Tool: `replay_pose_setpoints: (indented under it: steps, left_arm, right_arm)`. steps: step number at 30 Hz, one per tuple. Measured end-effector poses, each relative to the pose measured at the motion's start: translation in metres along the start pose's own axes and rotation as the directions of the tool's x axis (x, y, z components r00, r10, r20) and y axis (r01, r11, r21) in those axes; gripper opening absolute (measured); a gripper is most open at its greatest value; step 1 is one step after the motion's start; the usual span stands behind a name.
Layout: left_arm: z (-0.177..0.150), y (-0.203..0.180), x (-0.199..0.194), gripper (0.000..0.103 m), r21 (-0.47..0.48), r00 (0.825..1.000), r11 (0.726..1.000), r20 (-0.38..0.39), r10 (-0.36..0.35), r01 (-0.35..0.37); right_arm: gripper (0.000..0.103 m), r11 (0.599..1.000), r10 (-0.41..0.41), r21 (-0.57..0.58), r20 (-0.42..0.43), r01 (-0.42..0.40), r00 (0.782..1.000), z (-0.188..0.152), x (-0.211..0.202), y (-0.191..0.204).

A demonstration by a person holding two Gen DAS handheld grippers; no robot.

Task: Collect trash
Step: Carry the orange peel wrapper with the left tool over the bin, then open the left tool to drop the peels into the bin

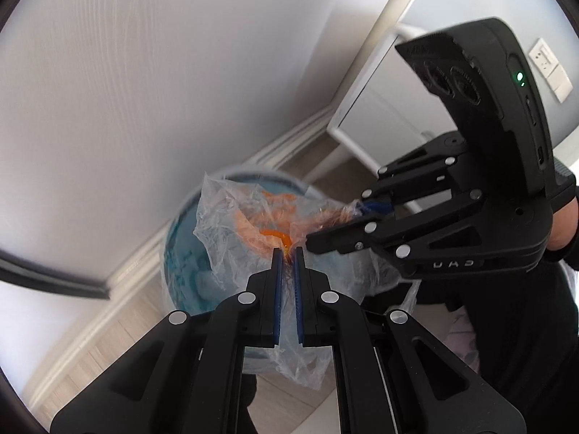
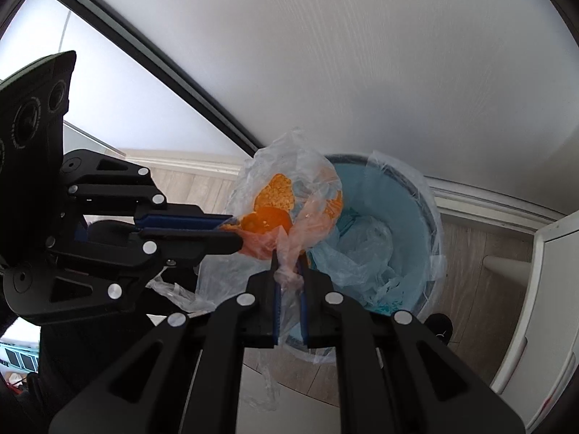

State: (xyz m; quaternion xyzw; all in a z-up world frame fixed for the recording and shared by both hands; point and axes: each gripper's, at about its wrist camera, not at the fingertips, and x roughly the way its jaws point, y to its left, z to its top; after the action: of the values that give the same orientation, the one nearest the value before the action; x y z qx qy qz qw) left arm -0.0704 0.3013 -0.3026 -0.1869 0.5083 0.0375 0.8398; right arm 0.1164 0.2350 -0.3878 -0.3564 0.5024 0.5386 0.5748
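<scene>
A clear plastic bag [image 1: 224, 224] [image 2: 289, 173] with orange peel [image 1: 277, 234] [image 2: 267, 221] inside hangs just above a round blue bin [image 1: 181, 253] [image 2: 401, 199] lined with thin plastic. My left gripper [image 1: 288, 251] [image 2: 231, 228] is shut on one edge of the bag, right beside the peel. My right gripper [image 2: 287, 257] [image 1: 336, 222] is shut on a twisted bit of the bag's opposite edge. The two grippers meet at roughly a right angle over the bin's rim. More crumpled plastic lies inside the bin.
The bin stands on a wood-look floor [image 2: 481, 249] against a white wall with a baseboard [image 1: 119, 271]. White furniture with a round leg [image 2: 506, 266] [image 1: 362, 108] stands close beside it. A wall socket [image 1: 542, 58] sits higher up. A dark sleeve [image 1: 524, 307] is behind the right gripper.
</scene>
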Motion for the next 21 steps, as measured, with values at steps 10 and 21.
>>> replay_pose_setpoints:
  steps: [10,21]
  left_arm:
    - [-0.010,0.030,0.058,0.005,-0.070,0.995,0.997,-0.087,-0.046,0.040]
    - [-0.028,0.049,0.112,0.011,-0.101,0.982,0.995,-0.184,-0.037,0.018]
  right_arm:
    - [0.010,0.998,0.025,0.053,-0.096,-0.020,0.995,-0.003,0.073,-0.021]
    - [0.012,0.991,-0.033,-0.129,-0.144,0.015,0.989,-0.015,0.101,-0.008]
